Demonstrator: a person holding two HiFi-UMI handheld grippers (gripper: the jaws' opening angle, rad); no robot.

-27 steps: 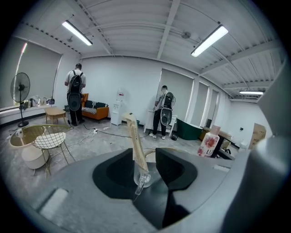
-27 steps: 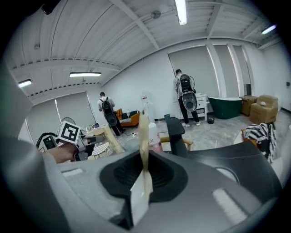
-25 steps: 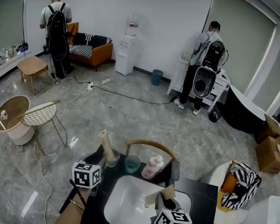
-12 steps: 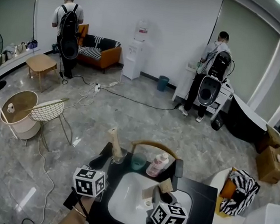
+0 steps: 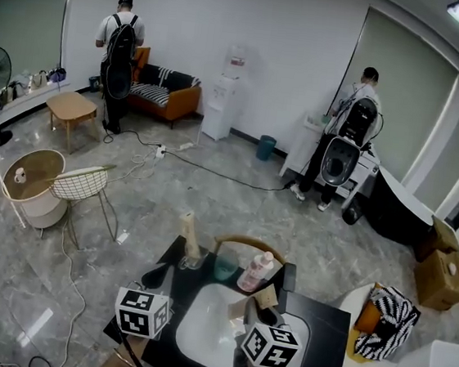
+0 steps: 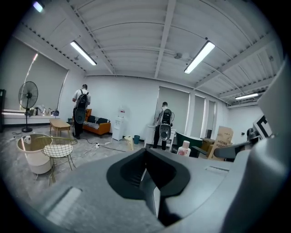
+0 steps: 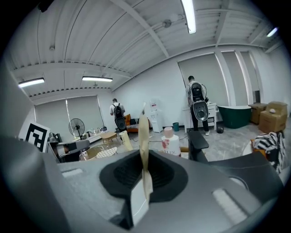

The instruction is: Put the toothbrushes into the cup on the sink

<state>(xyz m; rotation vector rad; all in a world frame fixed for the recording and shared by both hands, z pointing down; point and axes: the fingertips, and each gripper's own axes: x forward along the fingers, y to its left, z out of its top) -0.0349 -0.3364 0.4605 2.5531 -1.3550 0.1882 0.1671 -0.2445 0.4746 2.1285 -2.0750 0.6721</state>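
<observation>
One toothbrush (image 7: pixel 143 145) is in hand: the right gripper (image 7: pixel 144 184) is clenched on its pale handle, which stands up between the jaws above the white sink (image 5: pixel 204 332). The left gripper (image 6: pixel 146 159) has its jaws pressed together with nothing between them, and sits by the left edge of the black counter (image 5: pixel 324 329).

The teal cup (image 5: pixel 225 265) stands ahead of the right gripper and a little to its left, just beside a pink bottle (image 5: pixel 254 272). Ahead of the left gripper, another pale upright stick (image 5: pixel 188 238) stands in a clear holder; I cannot tell whether it is a second toothbrush.

The step looks like carrying the brush to the cup. Next, the right gripper would need to move forward over the cup's rim and tip the handle downward. It should release only once the end is inside, keeping clear of the bottle.
</observation>
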